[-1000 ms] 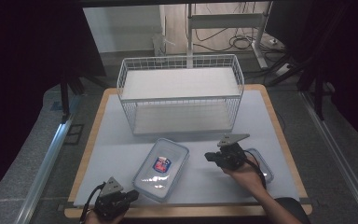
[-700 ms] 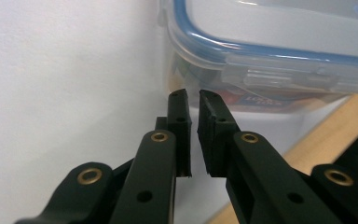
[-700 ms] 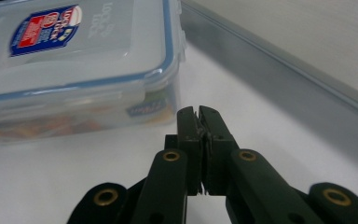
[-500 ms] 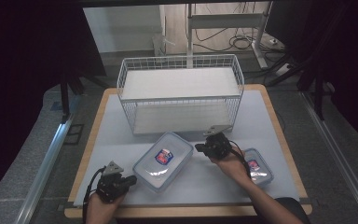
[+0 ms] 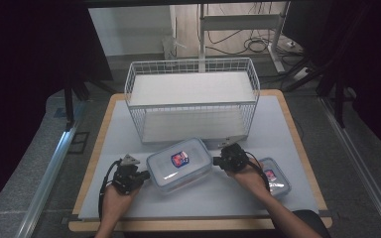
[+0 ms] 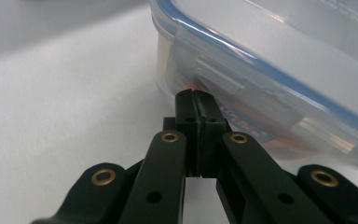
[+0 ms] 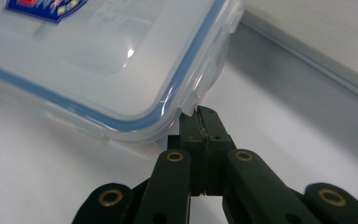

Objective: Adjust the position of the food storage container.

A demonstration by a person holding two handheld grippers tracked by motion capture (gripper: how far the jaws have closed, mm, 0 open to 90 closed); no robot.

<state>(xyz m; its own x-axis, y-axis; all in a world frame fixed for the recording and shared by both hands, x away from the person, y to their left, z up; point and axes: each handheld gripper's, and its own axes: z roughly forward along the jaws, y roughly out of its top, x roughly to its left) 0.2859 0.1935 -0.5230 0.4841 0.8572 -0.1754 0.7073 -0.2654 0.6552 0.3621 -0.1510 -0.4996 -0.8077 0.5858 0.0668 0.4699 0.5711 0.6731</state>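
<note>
- We have the big clip-lid container flat on the worktop, just in front of the wire basket, pinned between both hands.
- Left gripper is clenched on nothing, tip against the container's side wall just under a lid clip.
- Right gripper likewise clenched and empty, tip touching the corner below a clip tab.
- Risk: we're squeezing with two narrow tips on slick plastic, so uneven push could spin the container or let it squirt out.
- Risk: a tip riding up under a clip may pop the latch and loosen the lid.
- Risk: the small container sits beside our right wrist; a sweep could knock it.
- Basket wall is near; overshoot bumps it.
</note>
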